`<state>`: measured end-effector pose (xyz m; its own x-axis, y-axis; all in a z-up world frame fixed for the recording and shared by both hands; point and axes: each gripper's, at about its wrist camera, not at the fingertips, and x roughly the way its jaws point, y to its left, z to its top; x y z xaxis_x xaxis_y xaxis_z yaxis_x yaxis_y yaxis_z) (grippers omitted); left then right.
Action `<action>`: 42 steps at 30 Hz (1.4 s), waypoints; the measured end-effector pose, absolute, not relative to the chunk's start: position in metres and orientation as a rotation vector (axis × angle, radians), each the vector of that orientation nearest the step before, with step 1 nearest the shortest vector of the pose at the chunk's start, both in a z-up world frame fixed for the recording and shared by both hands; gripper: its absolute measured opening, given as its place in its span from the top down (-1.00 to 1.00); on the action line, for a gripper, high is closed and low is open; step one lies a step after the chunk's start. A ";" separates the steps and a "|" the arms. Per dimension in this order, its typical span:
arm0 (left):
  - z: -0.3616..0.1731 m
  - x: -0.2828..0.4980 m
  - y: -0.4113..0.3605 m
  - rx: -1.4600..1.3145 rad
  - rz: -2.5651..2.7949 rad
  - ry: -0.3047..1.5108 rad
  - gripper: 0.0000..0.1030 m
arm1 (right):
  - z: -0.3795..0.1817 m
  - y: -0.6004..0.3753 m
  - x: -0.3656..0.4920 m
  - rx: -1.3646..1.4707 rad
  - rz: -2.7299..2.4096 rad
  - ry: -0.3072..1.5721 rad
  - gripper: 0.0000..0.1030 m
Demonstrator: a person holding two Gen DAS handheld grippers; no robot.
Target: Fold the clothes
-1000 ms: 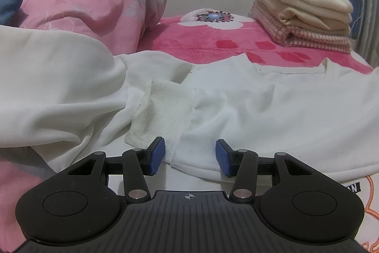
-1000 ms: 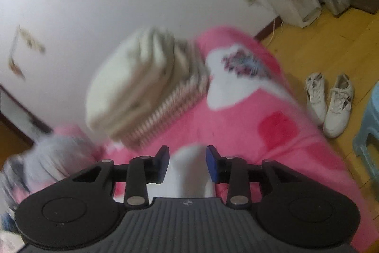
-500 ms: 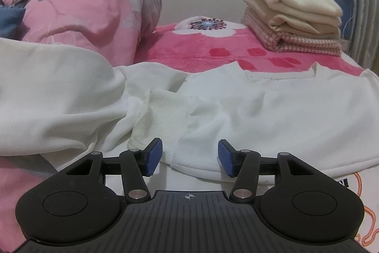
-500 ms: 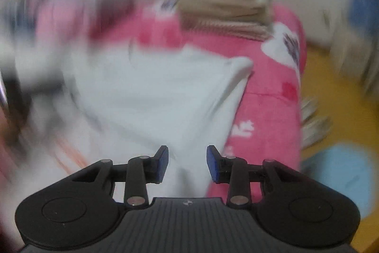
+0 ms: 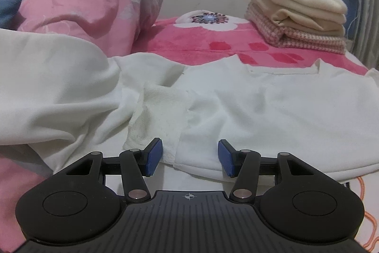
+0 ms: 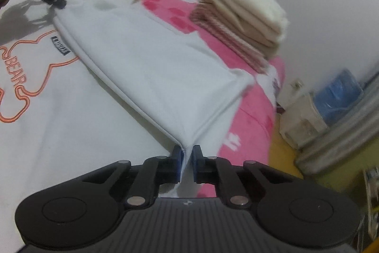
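White cotton is pinched between the blue pads of the right gripper (image 6: 187, 162): its jaws are closing, nearly together, on a corner of the white sweatshirt (image 6: 151, 68), and two folded edges of the cloth run out taut from the grip toward 10 and 2 o'clock. At 9 o'clock in that view the sweatshirt's lower layer shows an orange bear outline (image 6: 26, 77) with the word BEAR and a small dark label. Toward 1 o'clock, well beyond the cloth, a stack of folded clothes (image 6: 246, 16) sits on the pink blanket (image 6: 251, 111), cream pieces over a pink-checked one. At 3 o'clock, past the bed's edge, stand a blurred blue-and-white object and a yellow floor.

The left gripper (image 5: 190, 157) hovers half open with nothing between its pads; the hem of the sweatshirt (image 5: 260, 111) lies just ahead of and below them. A ribbed cuff (image 5: 161, 120) lies at 11 o'clock from the pads, a bunched sleeve at 9 o'clock. At 10 o'clock a pink and grey duvet (image 5: 83, 4) is heaped up; the folded stack (image 5: 296, 11) stands at 1 o'clock, near the wall.
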<state>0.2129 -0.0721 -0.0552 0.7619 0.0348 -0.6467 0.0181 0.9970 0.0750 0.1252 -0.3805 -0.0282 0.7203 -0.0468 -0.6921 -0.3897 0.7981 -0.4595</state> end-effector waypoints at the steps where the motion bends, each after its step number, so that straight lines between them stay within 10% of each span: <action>1: -0.055 0.212 -0.074 0.080 0.001 0.705 -0.01 | -0.029 -0.382 0.124 -0.634 0.190 0.754 0.86; 30: -0.045 0.197 -0.021 -0.267 0.021 0.765 -0.01 | -0.042 -0.420 0.117 -0.528 0.031 0.797 0.86; 37: -0.048 0.201 -0.041 -0.135 0.030 0.766 0.82 | -0.043 -0.421 0.118 -0.510 0.029 0.807 0.86; 42: -0.026 0.179 -0.031 -0.175 0.027 0.741 0.91 | -0.043 -0.422 0.118 -0.498 0.032 0.808 0.86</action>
<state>0.1793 -0.0311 -0.0258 0.7385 -0.0373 -0.6733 -0.0863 0.9850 -0.1493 0.1185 -0.4221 -0.0430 0.6966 -0.1596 -0.6995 -0.2137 0.8845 -0.4147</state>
